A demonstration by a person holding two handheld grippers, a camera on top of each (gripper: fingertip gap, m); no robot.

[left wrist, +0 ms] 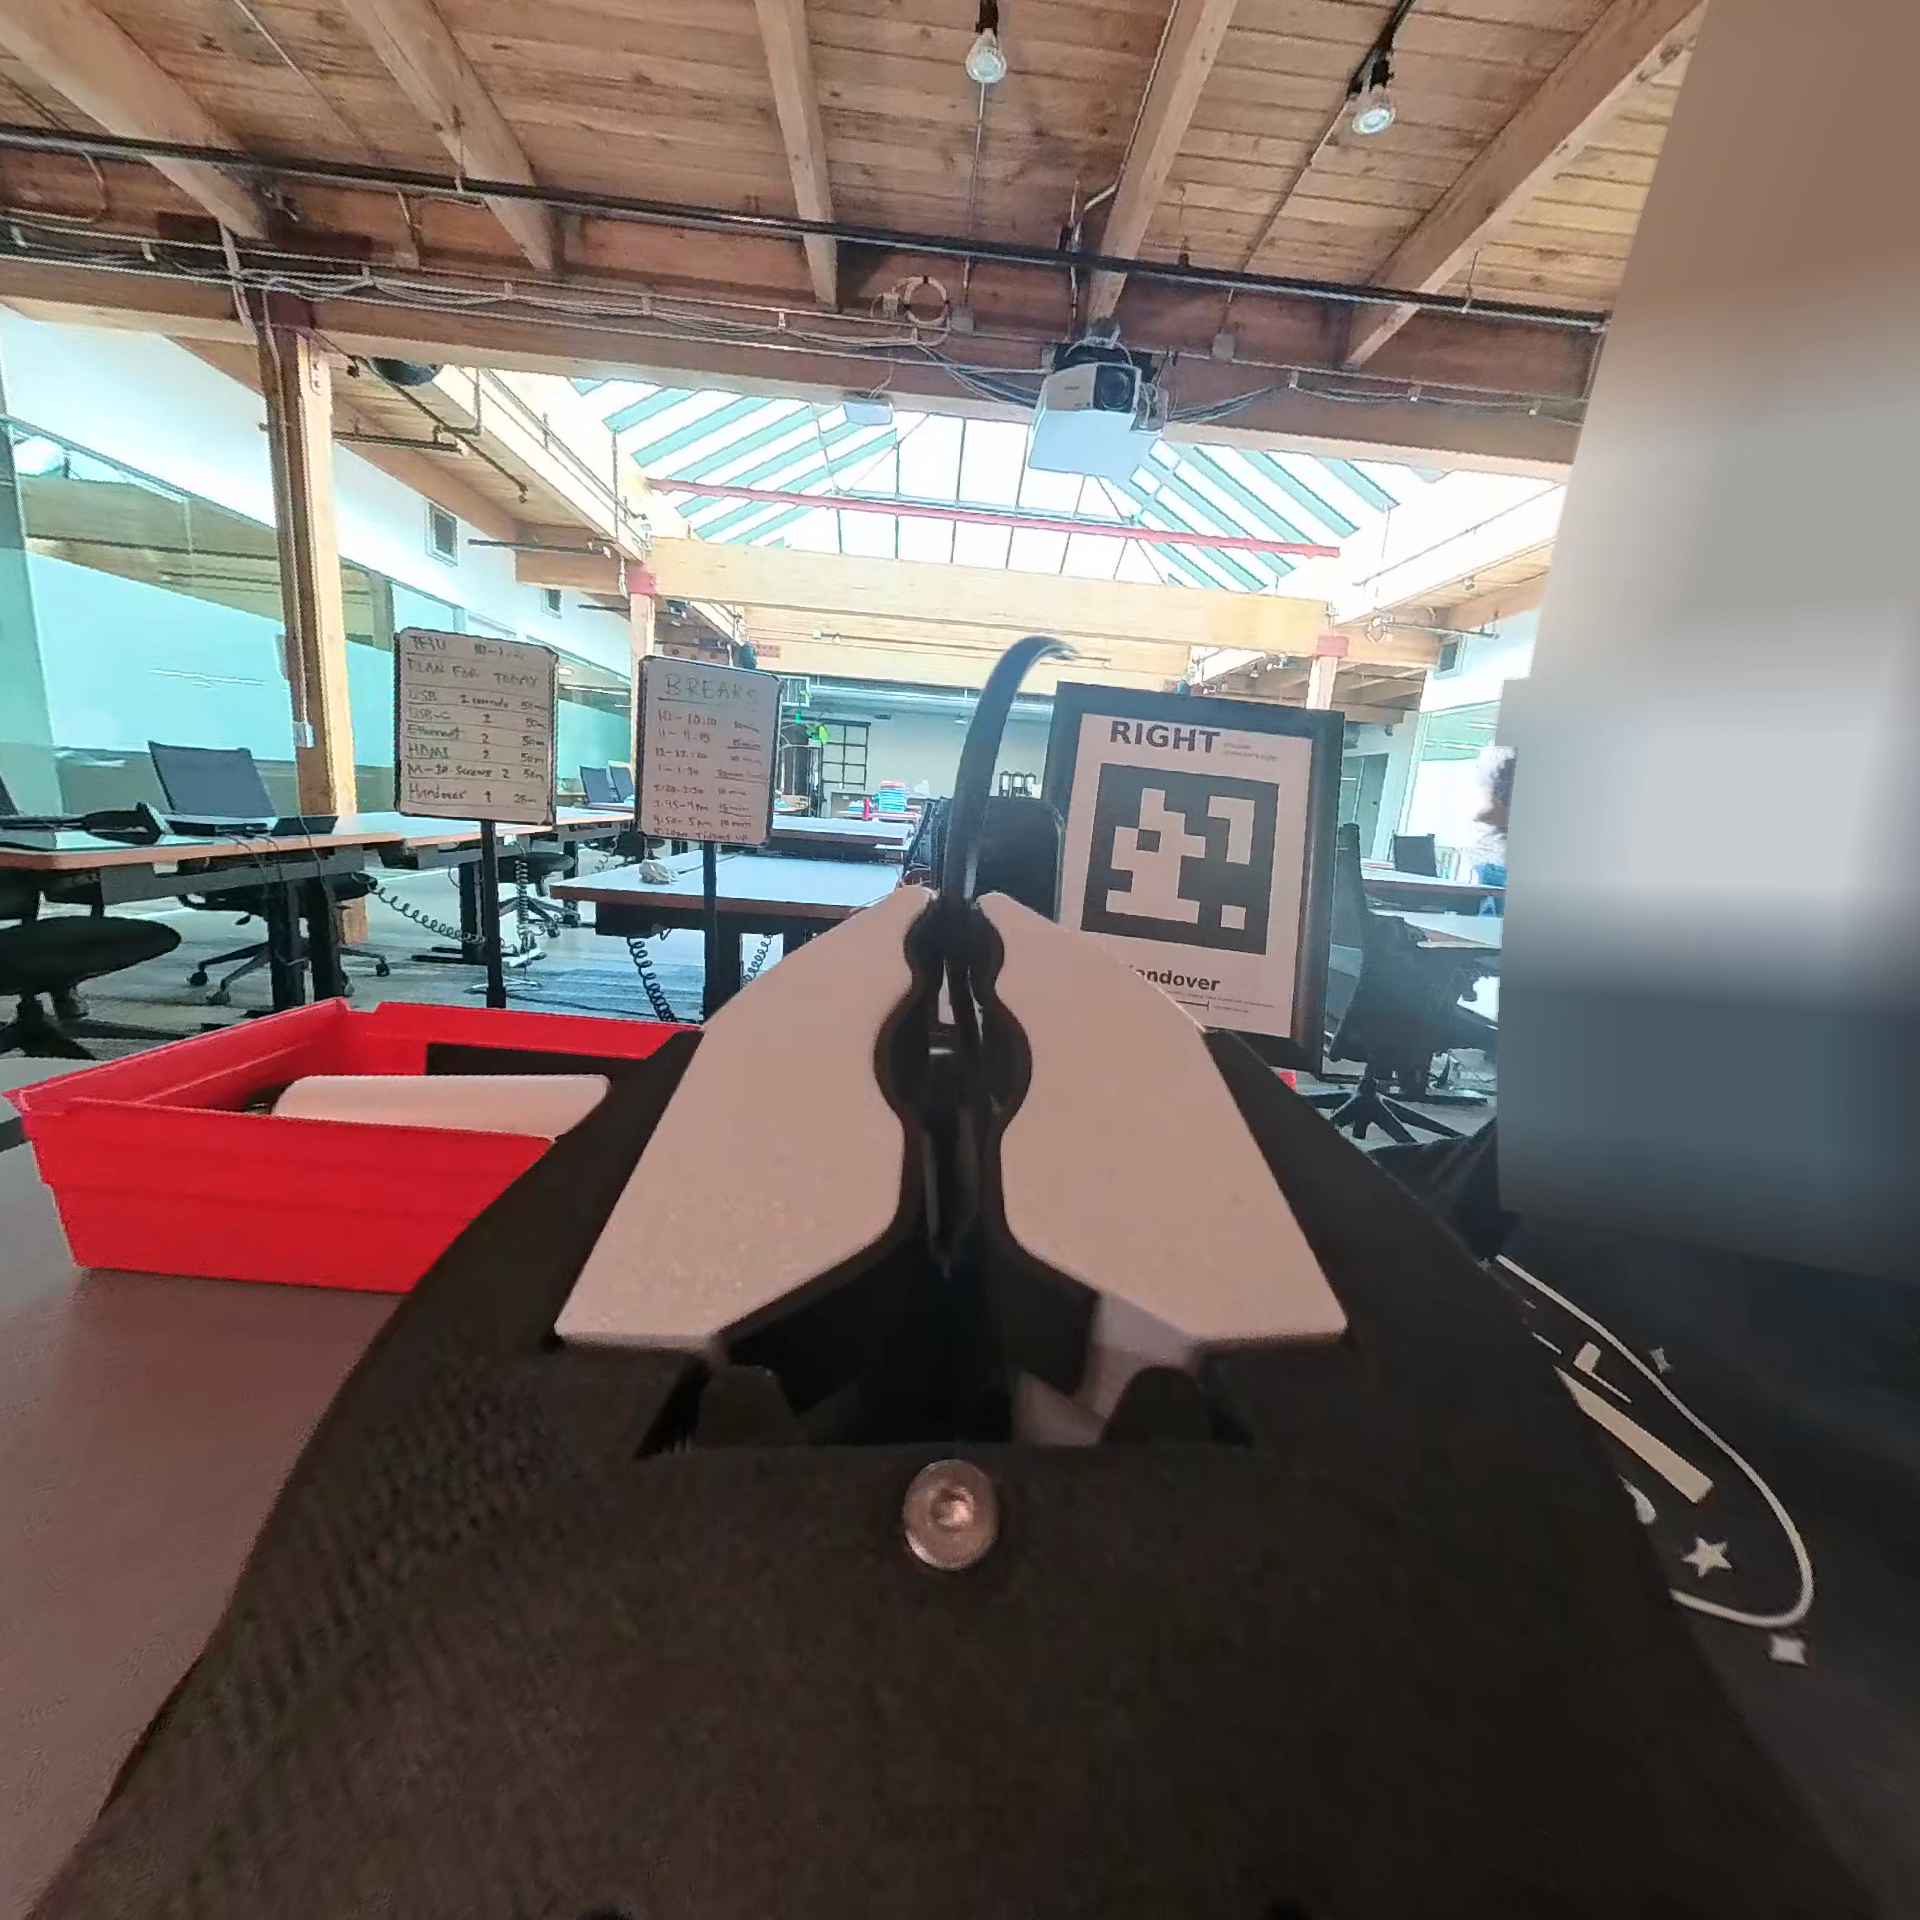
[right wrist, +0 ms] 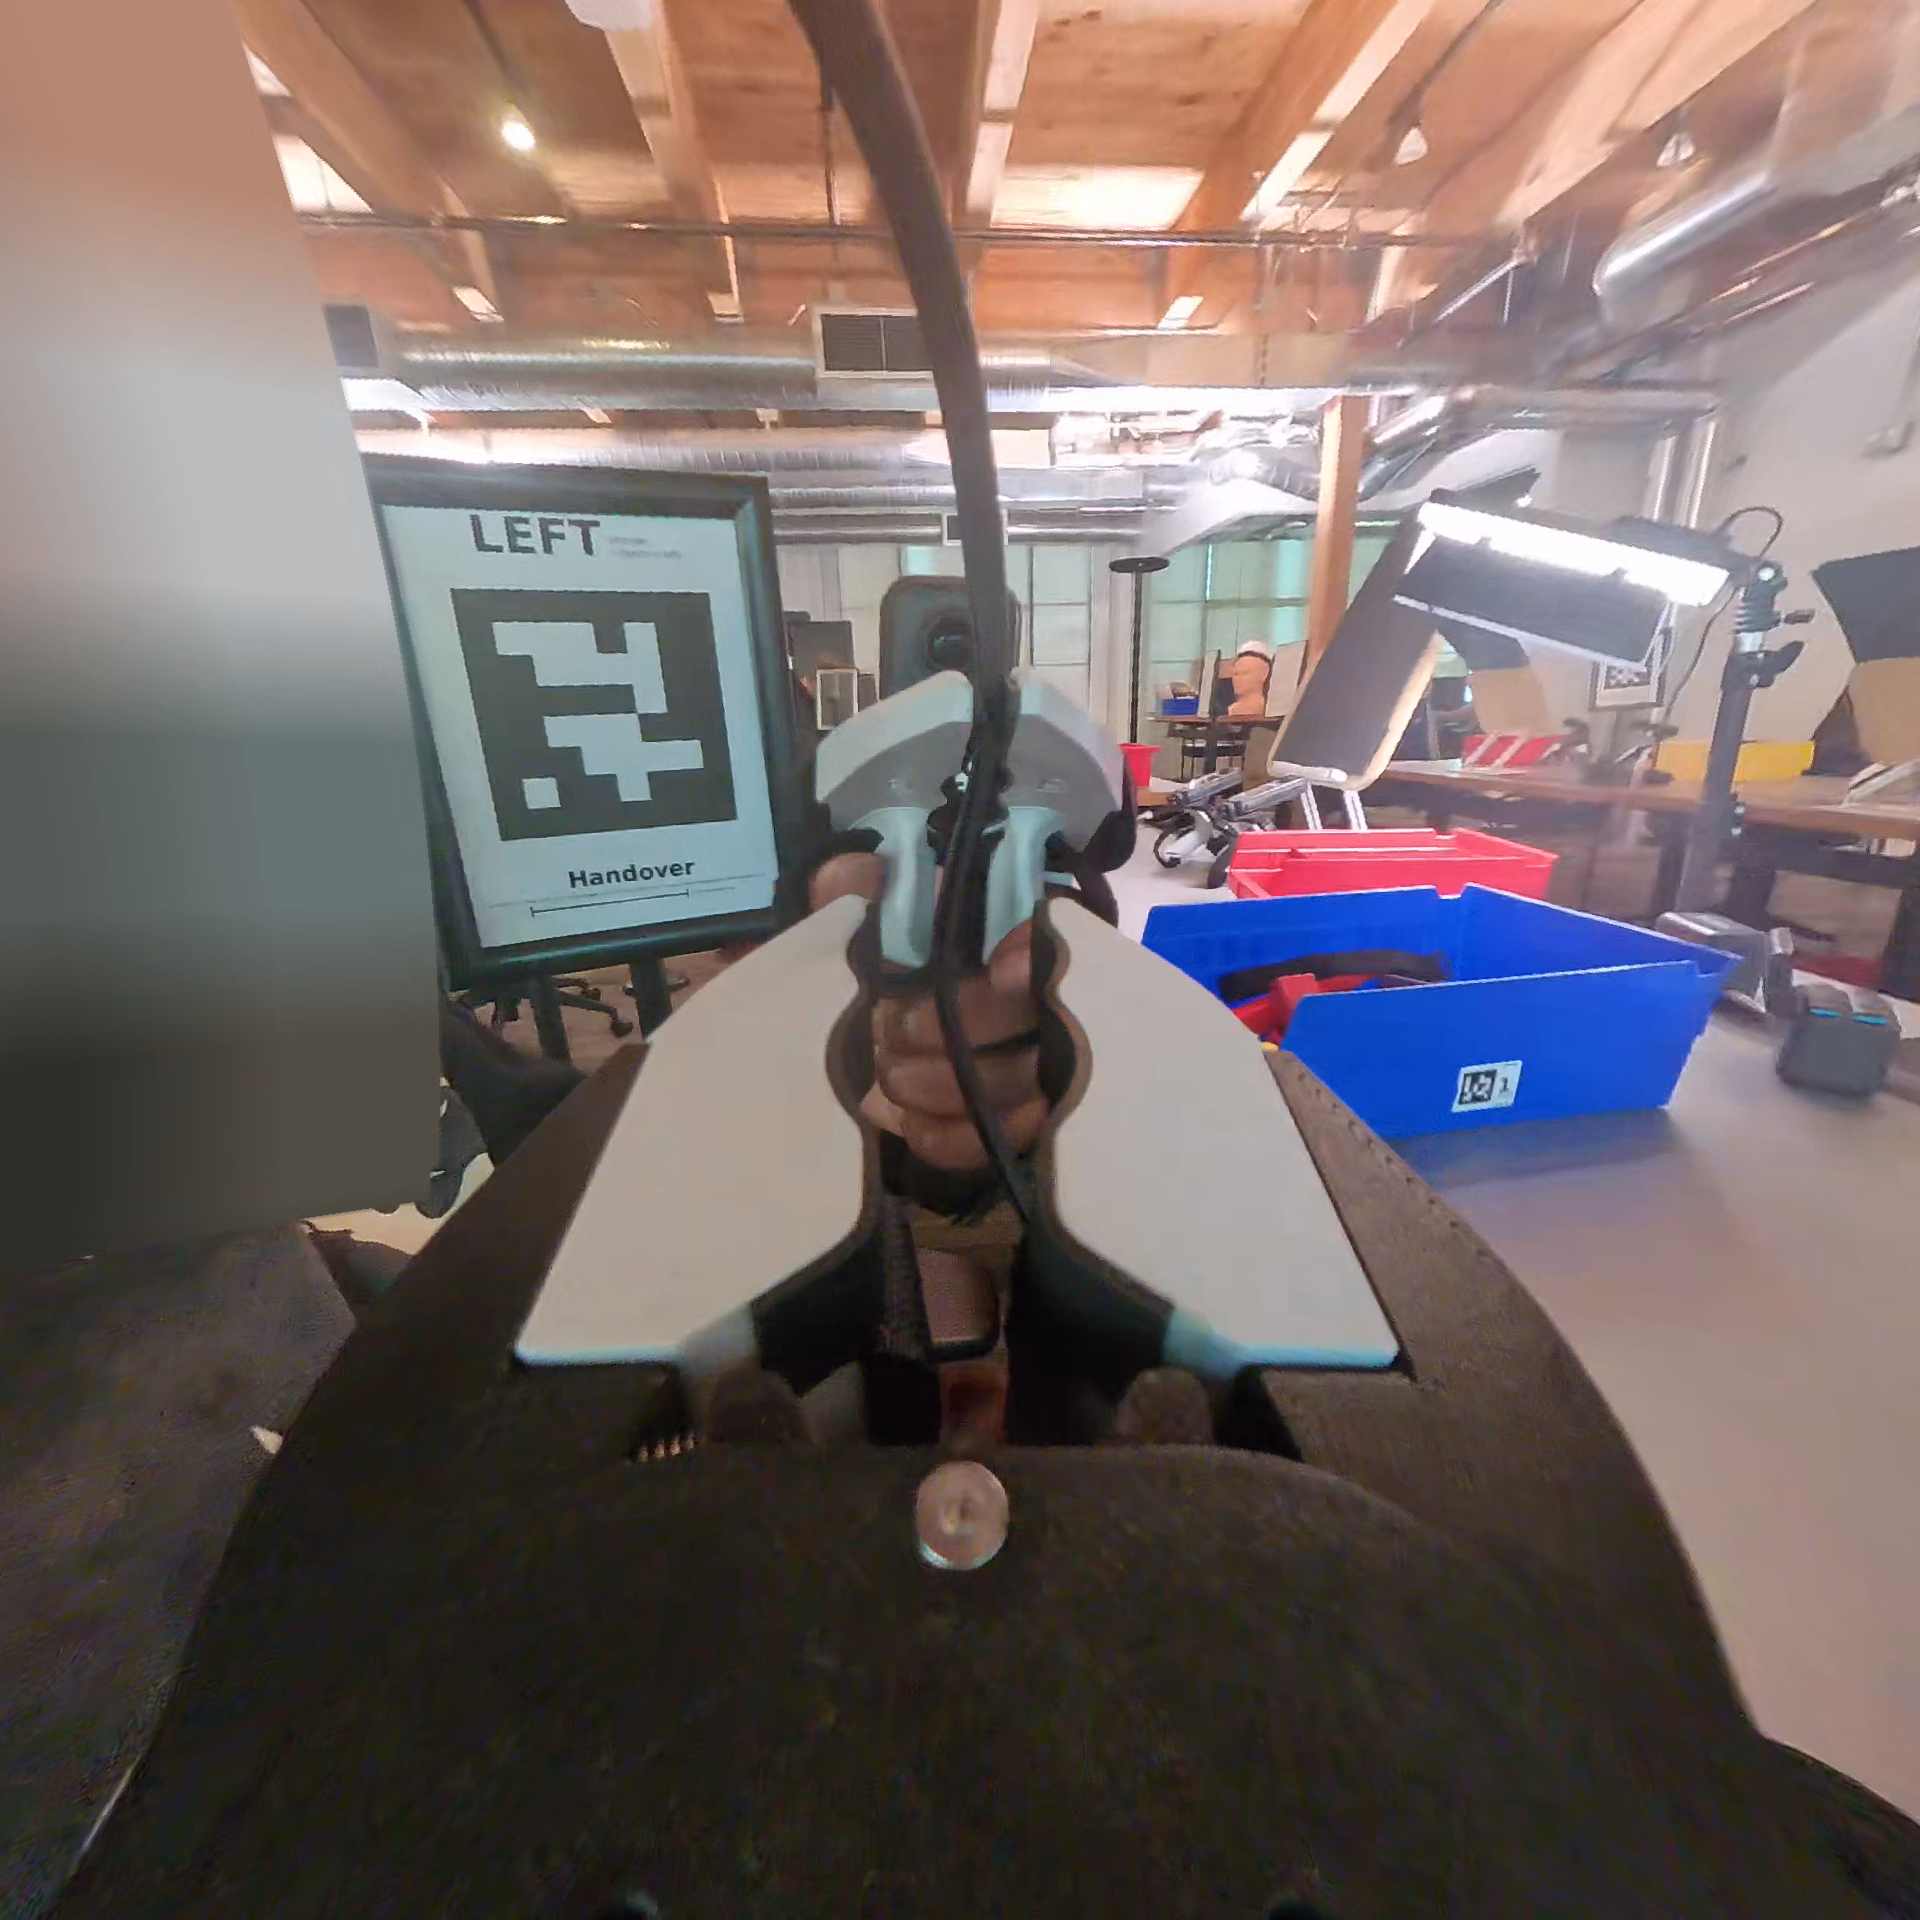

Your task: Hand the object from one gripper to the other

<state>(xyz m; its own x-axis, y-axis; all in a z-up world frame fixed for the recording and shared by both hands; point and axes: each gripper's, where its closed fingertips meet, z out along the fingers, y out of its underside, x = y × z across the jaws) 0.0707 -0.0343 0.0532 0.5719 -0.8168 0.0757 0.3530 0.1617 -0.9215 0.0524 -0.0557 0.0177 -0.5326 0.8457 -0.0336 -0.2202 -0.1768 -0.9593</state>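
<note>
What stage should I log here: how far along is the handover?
Done: the left hand-held gripper is shut on the black cable, which it holds up. In hand: the right hand-held gripper is open, with the cable's hanging end between its fingers. Left to do: the right closes on the cable, then the left lets go.
</note>
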